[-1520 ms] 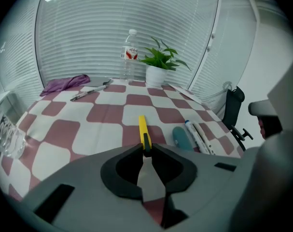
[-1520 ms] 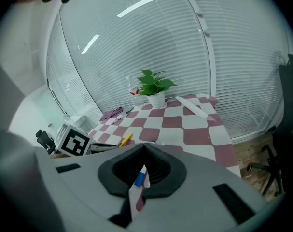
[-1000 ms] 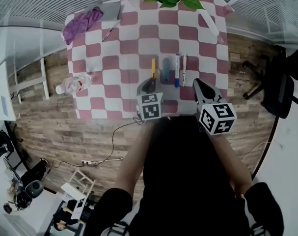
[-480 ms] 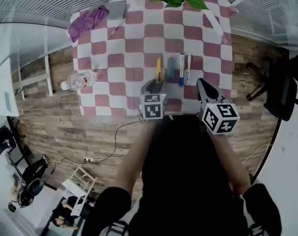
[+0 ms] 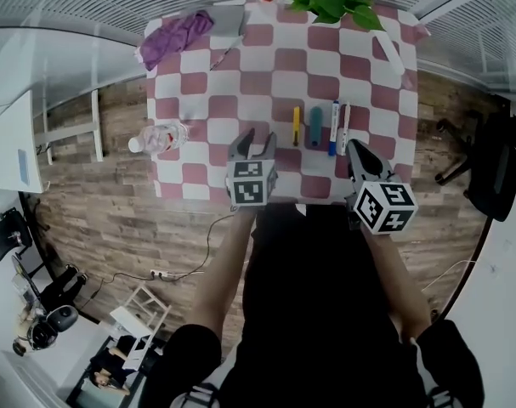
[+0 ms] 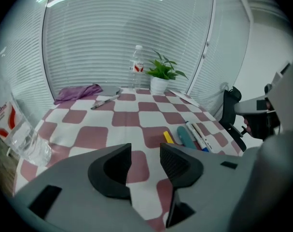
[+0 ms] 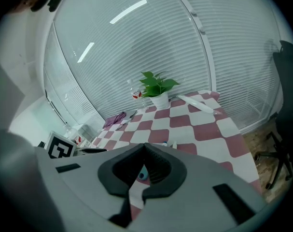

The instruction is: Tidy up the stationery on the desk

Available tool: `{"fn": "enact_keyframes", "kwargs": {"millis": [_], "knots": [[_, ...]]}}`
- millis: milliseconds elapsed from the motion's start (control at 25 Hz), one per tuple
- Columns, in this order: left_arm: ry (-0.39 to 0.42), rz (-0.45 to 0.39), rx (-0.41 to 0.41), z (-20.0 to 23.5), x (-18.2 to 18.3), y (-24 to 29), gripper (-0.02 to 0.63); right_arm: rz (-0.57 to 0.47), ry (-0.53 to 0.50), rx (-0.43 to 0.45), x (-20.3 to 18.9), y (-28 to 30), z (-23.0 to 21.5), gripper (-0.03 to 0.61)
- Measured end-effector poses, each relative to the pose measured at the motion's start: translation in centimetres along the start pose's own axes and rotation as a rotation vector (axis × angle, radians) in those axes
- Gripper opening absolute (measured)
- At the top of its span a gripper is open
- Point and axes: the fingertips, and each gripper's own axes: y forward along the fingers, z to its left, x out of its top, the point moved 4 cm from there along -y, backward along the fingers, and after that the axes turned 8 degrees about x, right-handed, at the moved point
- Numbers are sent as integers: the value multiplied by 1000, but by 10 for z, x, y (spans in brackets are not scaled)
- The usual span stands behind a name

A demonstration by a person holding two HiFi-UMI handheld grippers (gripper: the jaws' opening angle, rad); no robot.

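While its empty jaws are spreading, the left gripper is retreating.
The yellow pen is lying released, neatly placed; the right gripper is idling closed.

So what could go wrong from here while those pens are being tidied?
1. The yellow pen, teal marker, blue-capped marker and white pen lie close side by side. Grabbing one may well knock its neighbours askew.
2. The left tool, whose jaws have just been opening with nothing between them, sits between those pens and the clear plastic bottle lying at the left edge of the checked table. A sideways swing could roll the bottle off.
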Motion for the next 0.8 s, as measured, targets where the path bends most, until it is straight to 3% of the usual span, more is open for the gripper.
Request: {"fn": "enact_keyframes", "kwargs": {"millis": [480, 640, 800], "knots": [[104, -85, 44, 107, 91, 60, 195, -33, 63, -135, 1, 10, 28, 21], [142, -75, 59, 128, 103, 87, 195, -31, 83, -173, -8, 15, 42, 21], [121, -77, 74, 149, 110, 113, 193, -28, 105, -208, -19, 20, 57, 21]]}}
